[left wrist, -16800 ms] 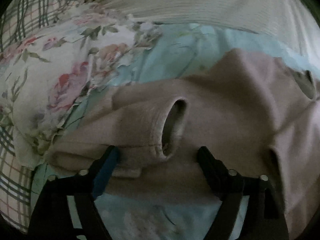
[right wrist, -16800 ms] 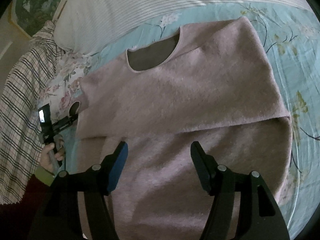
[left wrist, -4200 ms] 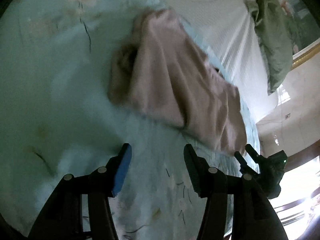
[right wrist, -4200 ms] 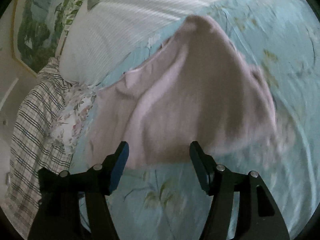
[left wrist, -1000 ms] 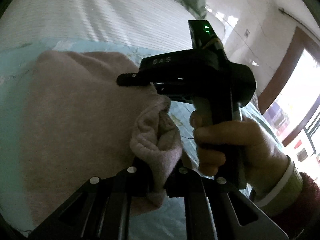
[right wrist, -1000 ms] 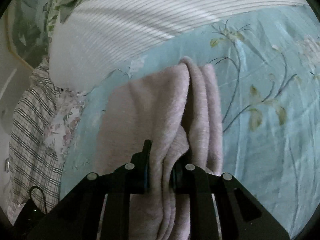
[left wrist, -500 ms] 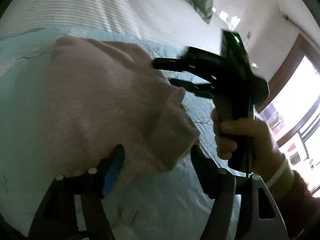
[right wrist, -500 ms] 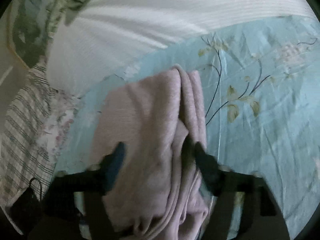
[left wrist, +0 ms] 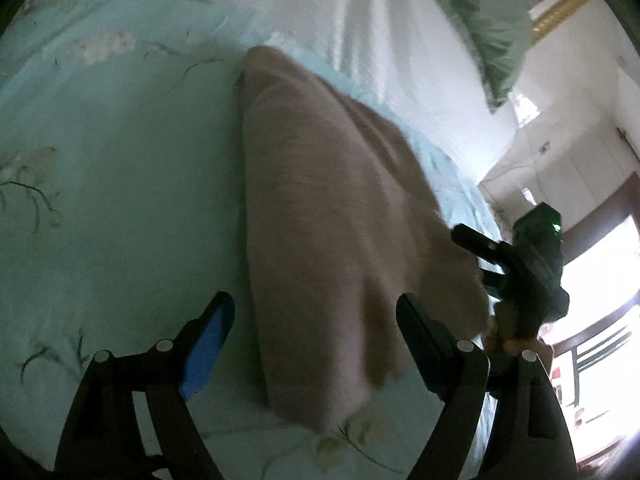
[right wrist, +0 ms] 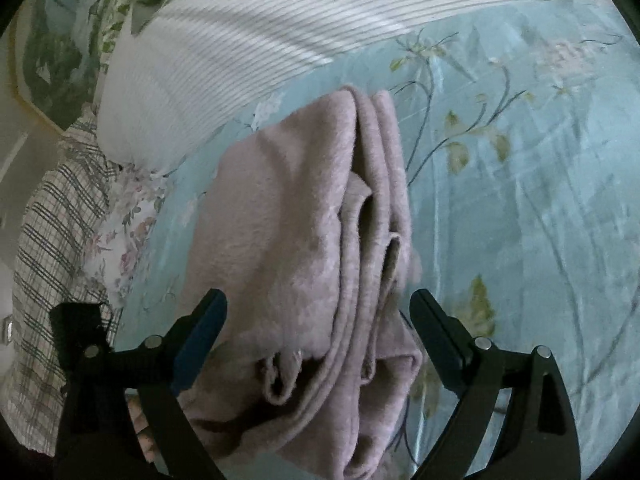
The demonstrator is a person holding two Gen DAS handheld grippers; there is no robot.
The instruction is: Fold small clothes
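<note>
Sweater folded | layered edges: right view | window: left view

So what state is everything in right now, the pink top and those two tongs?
Pink top: folded into a thick bundle, lying on the blue floral sheet, loose edges bunched at the near end.
Left tongs: open, jaws just spread, gripping nothing.
Right tongs: open, jaws just spread, either side of the bundle, not pressing it.

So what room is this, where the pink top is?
Most likely a bedroom: the pink sweater lies on a bed with a blue floral sheet, a white striped pillow and a framed picture beyond.
</note>
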